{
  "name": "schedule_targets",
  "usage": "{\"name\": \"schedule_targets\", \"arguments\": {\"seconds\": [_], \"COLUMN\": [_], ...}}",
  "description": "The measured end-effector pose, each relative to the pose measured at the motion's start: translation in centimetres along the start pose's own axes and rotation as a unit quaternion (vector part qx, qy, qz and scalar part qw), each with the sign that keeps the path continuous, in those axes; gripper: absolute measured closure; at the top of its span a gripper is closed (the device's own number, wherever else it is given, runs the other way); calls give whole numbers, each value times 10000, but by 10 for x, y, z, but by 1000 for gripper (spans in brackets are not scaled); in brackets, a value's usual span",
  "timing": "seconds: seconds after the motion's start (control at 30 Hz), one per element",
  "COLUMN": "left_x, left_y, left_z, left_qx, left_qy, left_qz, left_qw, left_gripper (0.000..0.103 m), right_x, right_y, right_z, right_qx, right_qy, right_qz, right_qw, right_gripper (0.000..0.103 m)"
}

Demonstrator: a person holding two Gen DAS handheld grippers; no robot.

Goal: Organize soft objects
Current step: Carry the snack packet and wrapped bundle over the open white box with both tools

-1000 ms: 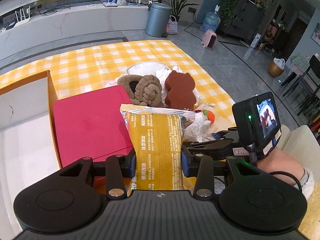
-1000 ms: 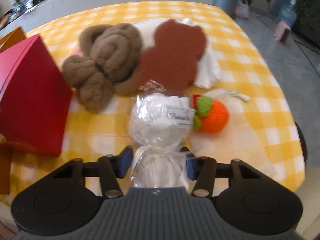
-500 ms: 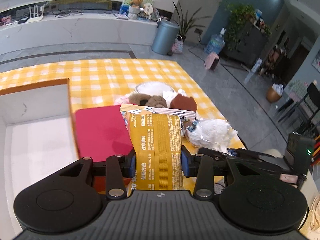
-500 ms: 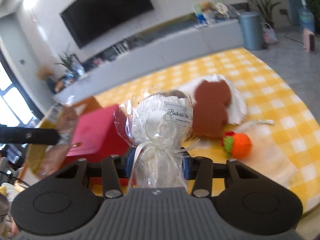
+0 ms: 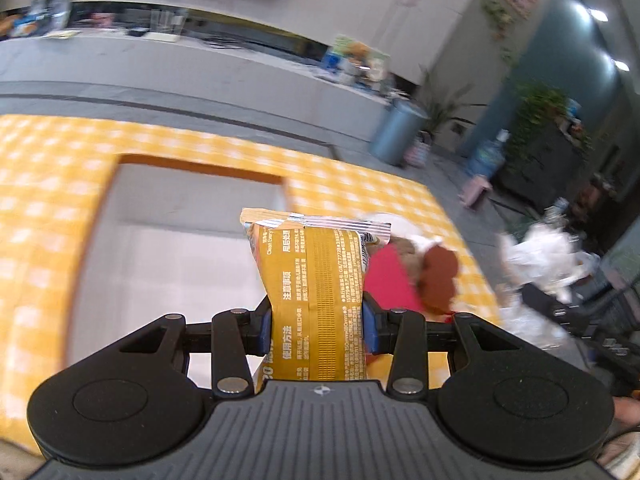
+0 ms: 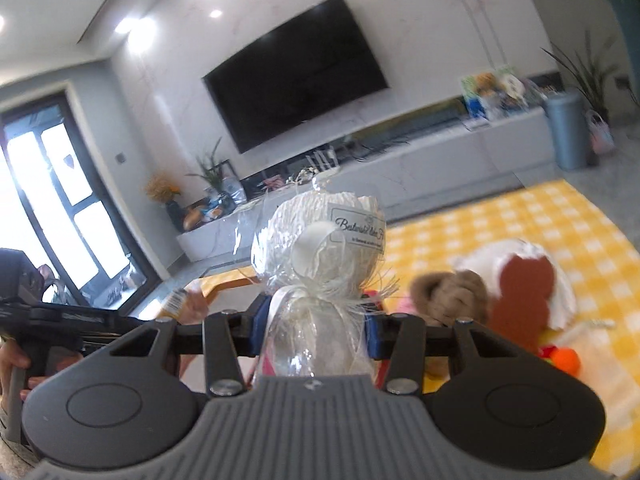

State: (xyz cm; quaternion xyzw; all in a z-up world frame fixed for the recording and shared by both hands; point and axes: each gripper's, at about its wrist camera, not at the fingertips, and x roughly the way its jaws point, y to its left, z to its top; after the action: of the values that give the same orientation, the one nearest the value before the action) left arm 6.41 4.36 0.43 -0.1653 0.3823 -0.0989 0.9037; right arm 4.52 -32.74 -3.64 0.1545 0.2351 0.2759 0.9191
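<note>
Showing both grippers loaded above a table covered by a yellow-and-white checked cloth [image 5: 48, 216]. Left wrist view: the left gripper [image 5: 318, 330] is clamped on a yellow wipes packet [image 5: 314, 300], its blue pads pressing the packet's two sides; the packet stands upright between the fingers, its crimped top edge uppermost. Behind the packet lies an open box [image 5: 172, 248] with a wooden rim and pale interior, resting on the cloth. To the right of the packet a red box lid [image 5: 386, 280] lies on the cloth, with a brown bear-shaped sponge [image 5: 440, 276] just beyond its far edge. At far right, blurred, the right gripper's load appears as a white cellophane-wrapped bundle [image 5: 540, 256].

Right wrist view: the right gripper [image 6: 316, 330] is closed on the same bundle [image 6: 320, 248], a white ribbed item in clear cellophane tied with ribbon and bearing a printed label; the pads grip it below the tie, and it is lifted clear of the table. On the cloth to the right lie a brown plush toy [image 6: 452, 292], the bear-shaped sponge [image 6: 524, 292] over a white cloth item [image 6: 560, 288], and an orange knitted toy [image 6: 564, 360]. At left edge, a hand [image 6: 12, 372] holds the left gripper's handle.
</note>
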Motion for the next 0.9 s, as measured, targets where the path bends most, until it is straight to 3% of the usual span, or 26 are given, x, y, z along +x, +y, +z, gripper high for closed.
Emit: {"name": "schedule_targets", "arguments": {"seconds": [0.13, 0.3, 0.43, 0.63, 0.77, 0.83, 0.9], "left_x": [5, 18, 27, 38, 40, 38, 26], "left_y": [17, 39, 53, 56, 49, 47, 44], "left_z": [-7, -18, -21, -26, -27, -27, -26], "left_qx": [70, 151, 196, 374, 499, 472, 392], "left_qy": [105, 444, 564, 647, 713, 804, 628], "left_qz": [502, 812, 1094, 1828, 1943, 2124, 2091], "left_qw": [9987, 9956, 9922, 9803, 9771, 9727, 9751], "left_gripper": [56, 56, 56, 56, 55, 47, 44], "right_x": [23, 76, 117, 156, 165, 169, 168], "right_y": [42, 87, 119, 135, 138, 138, 139], "right_z": [1, -10, -28, -48, -60, -62, -65], "right_qx": [-262, -354, -642, -917, -1007, -1054, -1119], "right_qy": [150, 533, 804, 1279, 1488, 1538, 1537], "right_qz": [199, 515, 374, 191, 73, -2, -73], "right_qw": [9993, 9966, 9940, 9874, 9837, 9825, 9817], "right_gripper": [57, 57, 57, 58, 58, 58, 58]}}
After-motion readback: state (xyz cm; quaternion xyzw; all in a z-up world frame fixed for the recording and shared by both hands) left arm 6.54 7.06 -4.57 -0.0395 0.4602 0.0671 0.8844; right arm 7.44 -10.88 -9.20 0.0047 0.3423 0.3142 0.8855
